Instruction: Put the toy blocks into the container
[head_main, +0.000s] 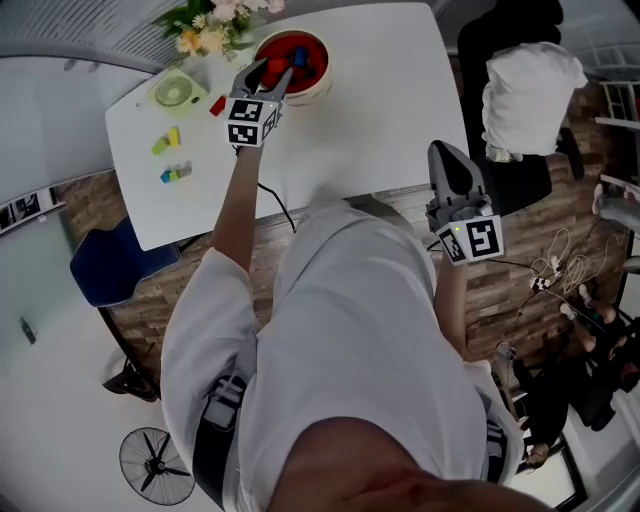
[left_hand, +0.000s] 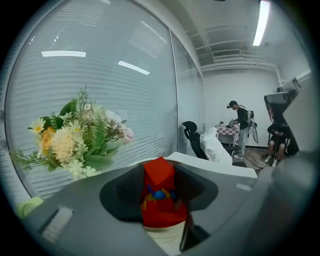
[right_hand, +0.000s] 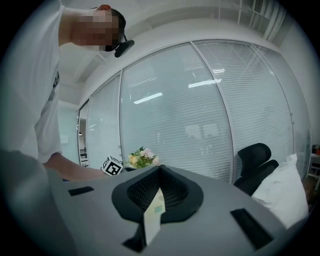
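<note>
Release step, by my judgement: left gripper (head_main: 270, 80) is clamping one red block (left_hand: 159, 172) just over the one container (head_main: 318, 86), so its jaws need parting next. Beyond, left of it on the bench (head_main: 370, 130), three lots are waiting (red piece (head_main: 217, 105), yellow-green piece (head_main: 166, 141), mixed cluster (head_main: 176, 172)). Right gripper (right_hand: 159, 170) is hanging closed, empty.

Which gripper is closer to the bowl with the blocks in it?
Left. The left gripper, holding a red block, is at the bowl's rim; the right gripper is by the table's near corner, well away.
</note>
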